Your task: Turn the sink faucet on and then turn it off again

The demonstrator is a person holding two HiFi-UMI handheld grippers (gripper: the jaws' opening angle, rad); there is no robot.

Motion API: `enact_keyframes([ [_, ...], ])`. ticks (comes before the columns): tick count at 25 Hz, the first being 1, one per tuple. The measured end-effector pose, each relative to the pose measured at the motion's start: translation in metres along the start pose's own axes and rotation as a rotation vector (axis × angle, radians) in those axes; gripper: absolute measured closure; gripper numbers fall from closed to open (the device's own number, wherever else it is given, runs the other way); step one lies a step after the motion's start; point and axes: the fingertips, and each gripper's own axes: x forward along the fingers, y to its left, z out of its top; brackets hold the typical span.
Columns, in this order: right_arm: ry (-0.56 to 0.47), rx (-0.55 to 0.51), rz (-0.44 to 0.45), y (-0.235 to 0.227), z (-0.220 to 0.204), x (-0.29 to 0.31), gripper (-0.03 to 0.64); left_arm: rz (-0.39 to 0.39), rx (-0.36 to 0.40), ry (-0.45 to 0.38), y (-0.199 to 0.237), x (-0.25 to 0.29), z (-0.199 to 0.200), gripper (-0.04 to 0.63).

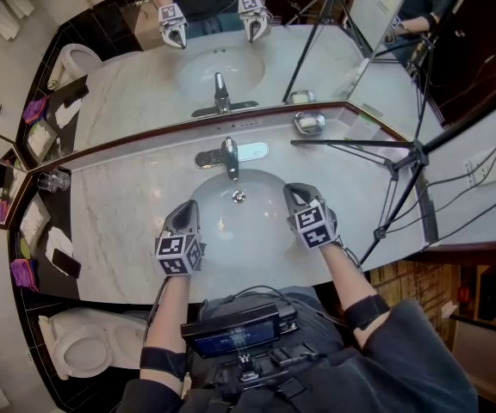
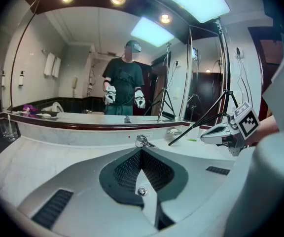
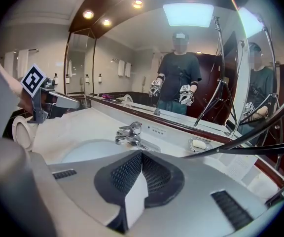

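Note:
The chrome faucet (image 1: 229, 156) stands at the back of the white sink basin (image 1: 257, 231), its lever lying over the spout; no stream of water shows. My left gripper (image 1: 186, 207) hovers over the basin's left side, shut and empty, its tips (image 2: 141, 151) pointing at the faucet (image 2: 143, 141). Over the basin's right side my right gripper (image 1: 294, 190) is also shut with nothing in it. In the right gripper view its closed tips (image 3: 142, 153) sit just short of the faucet (image 3: 129, 134), not touching it. Each gripper shows in the other's view.
A soap dish (image 1: 309, 123) sits right of the faucet on the marble counter (image 1: 119, 231). A black tripod (image 1: 403, 157) leans over the counter's right end. Drinking glasses (image 1: 52, 180) stand at the left end, and a toilet (image 1: 80, 342) lies below left. A mirror backs the counter.

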Motion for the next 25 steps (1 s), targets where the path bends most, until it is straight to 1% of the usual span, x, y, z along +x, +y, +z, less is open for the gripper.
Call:
enact_keyframes([
  [5,0.021,-0.016,0.015,0.001,-0.004,0.006,0.597,0.016,-0.001,-0.006,0.005,-0.003,0.004,0.595],
  [10,0.044,-0.092,0.024,0.005,-0.004,0.018,0.592,0.037,-0.007,-0.001,0.012,-0.007,0.002,0.595],
  [12,0.042,-0.096,0.045,0.008,0.002,0.025,0.589,0.043,-0.009,0.005,0.014,-0.008,0.0,0.595],
  [15,0.035,-0.022,0.11,0.016,0.011,0.036,0.565,0.044,-0.012,0.014,0.014,-0.006,-0.005,0.595],
  [19,0.027,0.132,0.199,0.026,0.03,0.065,0.501,0.042,-0.016,0.019,0.017,-0.002,-0.006,0.595],
  [21,0.037,0.175,0.256,0.035,0.039,0.081,0.449,0.042,-0.018,0.022,0.019,0.001,-0.006,0.595],
  [23,0.056,0.204,0.311,0.046,0.046,0.098,0.443,0.043,-0.021,0.025,0.024,0.004,-0.006,0.595],
  [25,0.085,0.261,0.363,0.056,0.05,0.113,0.436,0.045,-0.024,0.028,0.029,0.008,-0.006,0.595],
])
